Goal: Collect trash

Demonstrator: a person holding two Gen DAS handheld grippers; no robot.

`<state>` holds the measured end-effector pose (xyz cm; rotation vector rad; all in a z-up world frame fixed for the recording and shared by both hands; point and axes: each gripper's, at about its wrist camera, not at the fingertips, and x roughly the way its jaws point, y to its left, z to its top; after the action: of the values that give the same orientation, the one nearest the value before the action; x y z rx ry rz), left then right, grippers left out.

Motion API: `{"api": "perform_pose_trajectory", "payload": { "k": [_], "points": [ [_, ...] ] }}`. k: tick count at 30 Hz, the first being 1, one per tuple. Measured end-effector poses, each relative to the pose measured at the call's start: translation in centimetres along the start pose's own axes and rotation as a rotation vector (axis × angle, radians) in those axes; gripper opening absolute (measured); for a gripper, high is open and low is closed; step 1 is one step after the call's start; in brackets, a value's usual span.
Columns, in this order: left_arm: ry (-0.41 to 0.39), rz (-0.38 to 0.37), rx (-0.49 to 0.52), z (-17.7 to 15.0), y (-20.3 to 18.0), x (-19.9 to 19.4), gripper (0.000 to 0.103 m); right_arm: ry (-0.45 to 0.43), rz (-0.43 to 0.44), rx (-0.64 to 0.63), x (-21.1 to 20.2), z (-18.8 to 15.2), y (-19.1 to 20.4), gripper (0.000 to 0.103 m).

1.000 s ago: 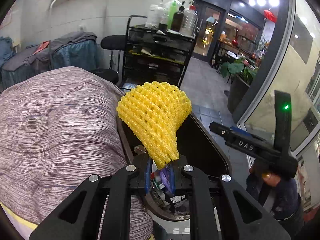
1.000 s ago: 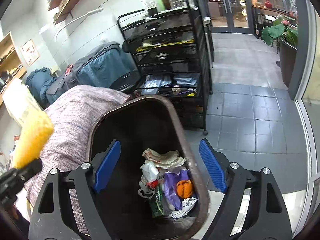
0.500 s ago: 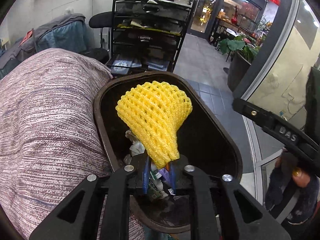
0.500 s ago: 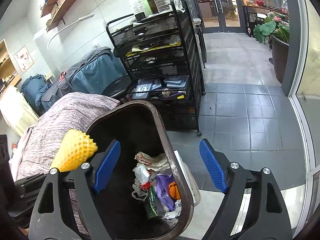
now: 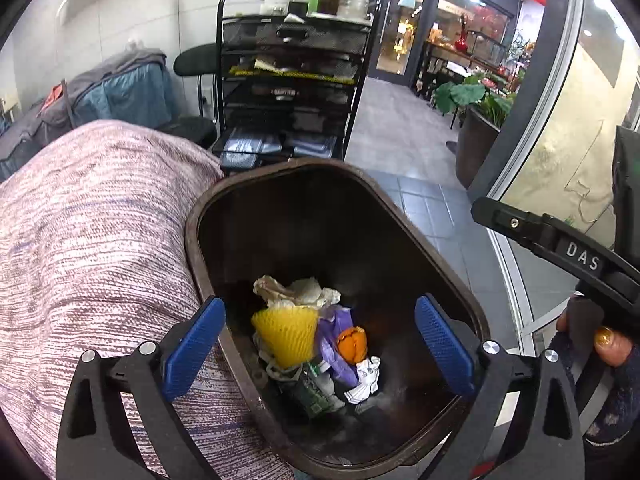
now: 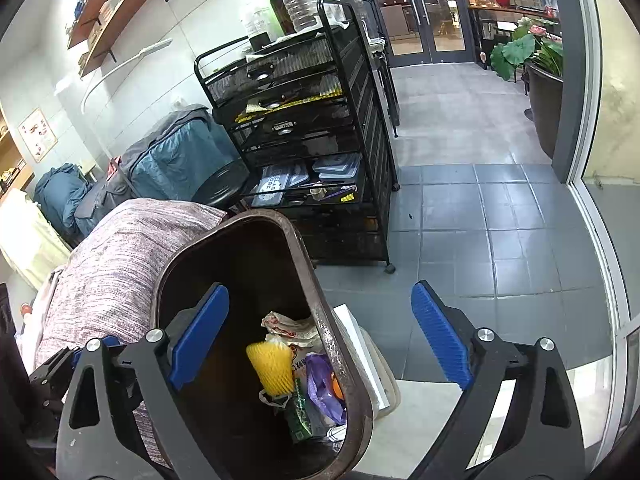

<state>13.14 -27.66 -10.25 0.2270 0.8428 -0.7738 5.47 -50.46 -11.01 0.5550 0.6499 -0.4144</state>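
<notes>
Both claws, left claw (image 5: pixel 318 354) just spread and right claw (image 6: pixel 320 336), released; yellow foam net (image 5: pixel 286 334) in bin (image 5: pixel 404 216), its lower end perhaps buried.

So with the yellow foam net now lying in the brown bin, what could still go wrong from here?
1. The left gripper, whose jaws have just been opening with nothing between them, hangs over the dark brown plastic bin; lifting carelessly could clip its rim.
2. The yellow foam fruit net sits loosely atop the pile and may shift.
3. The open right gripper straddles the rim and might bump it.
</notes>
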Motion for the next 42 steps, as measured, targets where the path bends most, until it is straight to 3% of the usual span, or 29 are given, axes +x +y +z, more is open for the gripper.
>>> {"api": "perform_pose_trajectory", "payload": {
  "k": [11, 16, 20, 26, 34, 42],
  "points": [
    [-0.194, 0.054, 0.005, 0.0, -0.4, -5.9, 0.097, -0.102, 0.042, -0.038, -2.3, 0.3, 2.1, 0.095],
    [-0.3, 0.146, -0.013, -0.7, 0.4, -9.6, 0.097, -0.165, 0.073, -0.104, -3.9, 0.0, 4.5, 0.097],
    [-0.399, 0.245, -0.086, -1.7, 2.3, -12.4, 0.097, -0.234, 0.096, -0.173, -5.5, -0.5, 7.1, 0.097],
    [-0.484, 0.353, -0.163, -3.1, 5.0, -16.3, 0.097, -0.311, 0.148, -0.25, -7.7, -1.9, 11.7, 0.097],
    [-0.531, 0.499, -0.265, -6.3, 8.4, -20.5, 0.097, -0.339, 0.275, -0.356, -9.7, -5.1, 17.5, 0.097],
    [-0.579, 0.584, -0.35, -9.4, 10.4, -23.9, 0.097, -0.361, 0.38, -0.431, -11.7, -8.8, 21.7, 0.097]
  ]
}}
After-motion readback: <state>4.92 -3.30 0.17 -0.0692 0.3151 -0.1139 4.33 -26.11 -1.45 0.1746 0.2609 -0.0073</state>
